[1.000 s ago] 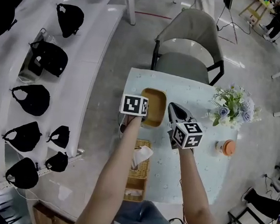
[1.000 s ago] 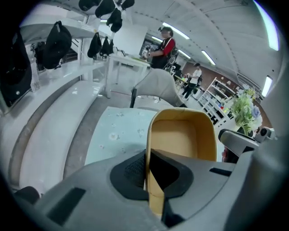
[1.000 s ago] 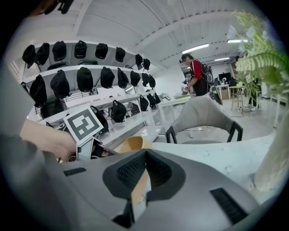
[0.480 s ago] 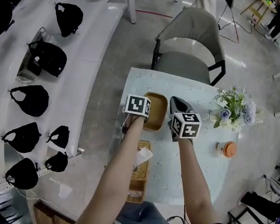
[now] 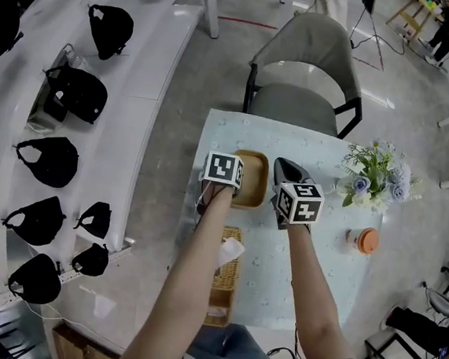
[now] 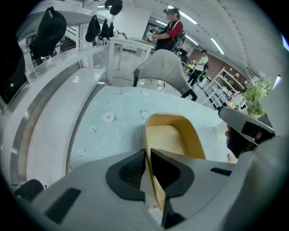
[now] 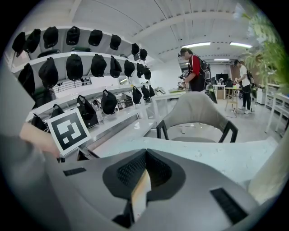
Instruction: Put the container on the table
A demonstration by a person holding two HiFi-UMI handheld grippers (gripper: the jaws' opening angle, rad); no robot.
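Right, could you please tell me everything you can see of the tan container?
The container is a shallow, empty, tan rectangular tray with rounded corners and thin walls. It is held over the flower-patterned table. The left gripper pinches its left rim, the right gripper its right. Whether it touches the table is unclear.

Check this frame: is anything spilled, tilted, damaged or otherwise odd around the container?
Nothing stands out. The container looks empty, intact and roughly level. The left gripper and the right gripper each pinch one of its side walls. The flowers stand upright on the table, with no spill visible.
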